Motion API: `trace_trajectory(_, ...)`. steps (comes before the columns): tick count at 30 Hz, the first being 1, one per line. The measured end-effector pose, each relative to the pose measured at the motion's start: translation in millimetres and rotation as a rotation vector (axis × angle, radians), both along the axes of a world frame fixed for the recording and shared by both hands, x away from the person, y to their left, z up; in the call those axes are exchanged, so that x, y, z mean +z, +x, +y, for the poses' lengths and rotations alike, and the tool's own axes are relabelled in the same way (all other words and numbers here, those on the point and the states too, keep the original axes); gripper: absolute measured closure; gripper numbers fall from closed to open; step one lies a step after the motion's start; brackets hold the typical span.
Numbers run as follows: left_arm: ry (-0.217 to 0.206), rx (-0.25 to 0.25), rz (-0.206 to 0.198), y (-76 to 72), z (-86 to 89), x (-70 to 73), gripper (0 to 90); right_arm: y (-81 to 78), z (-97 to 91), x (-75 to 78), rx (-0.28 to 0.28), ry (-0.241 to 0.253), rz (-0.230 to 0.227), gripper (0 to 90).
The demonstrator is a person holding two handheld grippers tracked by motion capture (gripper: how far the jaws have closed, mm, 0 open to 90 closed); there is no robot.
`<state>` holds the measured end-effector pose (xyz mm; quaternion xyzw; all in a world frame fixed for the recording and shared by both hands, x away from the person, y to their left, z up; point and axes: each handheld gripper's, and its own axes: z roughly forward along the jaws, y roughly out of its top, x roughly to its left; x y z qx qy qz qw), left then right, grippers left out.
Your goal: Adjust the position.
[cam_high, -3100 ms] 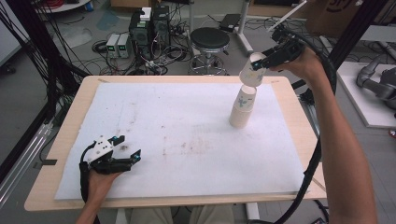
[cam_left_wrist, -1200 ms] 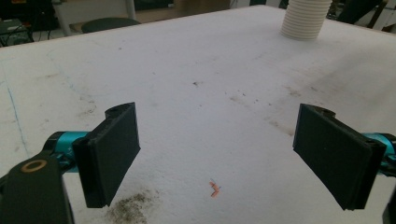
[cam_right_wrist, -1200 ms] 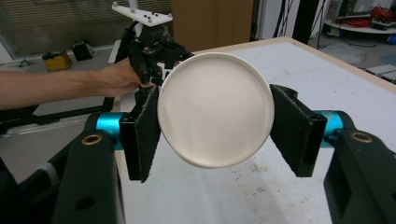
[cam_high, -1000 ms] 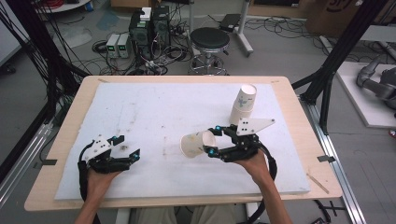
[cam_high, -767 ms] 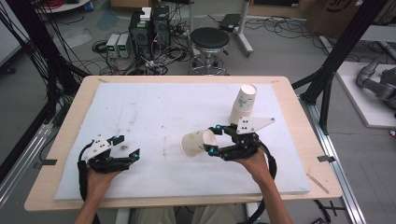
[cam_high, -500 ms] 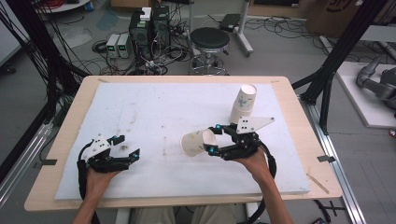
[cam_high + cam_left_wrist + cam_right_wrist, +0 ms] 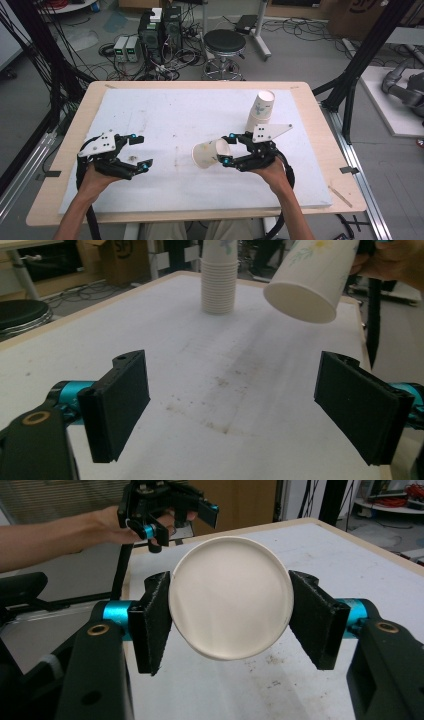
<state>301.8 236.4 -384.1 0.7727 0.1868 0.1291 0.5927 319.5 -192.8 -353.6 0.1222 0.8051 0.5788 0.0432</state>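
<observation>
My right gripper (image 7: 227, 148) is shut on a white paper cup (image 7: 207, 155) held on its side just above the white mat, its closed base pointing toward my left hand. In the right gripper view the cup (image 7: 230, 597) sits between both black pads (image 7: 155, 622). A stack of flowered paper cups (image 7: 260, 110) stands upside down behind the right hand. My left gripper (image 7: 140, 151) hovers open over the mat's front left with nothing between its jaws. In the left gripper view the held cup (image 7: 310, 280) hangs ahead to the right, with the stack (image 7: 218, 280) behind it.
The white mat (image 7: 175, 115) covers most of the wooden table (image 7: 65, 150) and bears brown stains in the middle. Behind the table are a round stool (image 7: 226, 42), computer boxes and cables on the floor. Black frame posts stand at both sides.
My left gripper has lifted a little off the mat. The right gripper and its cup have stayed in place.
</observation>
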Motion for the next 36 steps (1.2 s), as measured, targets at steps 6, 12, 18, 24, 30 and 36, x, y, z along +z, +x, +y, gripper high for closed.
trace_trajectory(6,-0.003,-0.089,0.009,2.6,-8.6,9.9,14.2,-1.0,1.1,1.5,0.029,0.007,0.005,38.4)
trace_trajectory(12,-0.039,-0.166,0.003,4.2,-33.7,16.7,14.0,-0.6,4.5,4.3,0.064,0.018,-0.011,38.4)
trace_trajectory(18,-0.053,-0.244,0.002,7.0,-67.6,20.1,14.0,-0.6,9.5,4.5,0.093,0.031,-0.008,38.4)
trace_trajectory(24,-0.064,-0.33,-0.005,11.9,-103.5,20.9,14.0,-0.9,12.1,5.1,0.136,0.052,-0.005,38.4)
trace_trajectory(30,-0.074,-0.364,-0.002,12.5,-118.7,17.6,13.9,0.7,12.5,4.7,0.164,0.075,0.012,38.4)
trace_trajectory(36,-0.054,-0.379,0.01,13.7,-125.7,15.0,13.9,0.2,13.8,5.1,0.181,0.089,0.011,38.4)
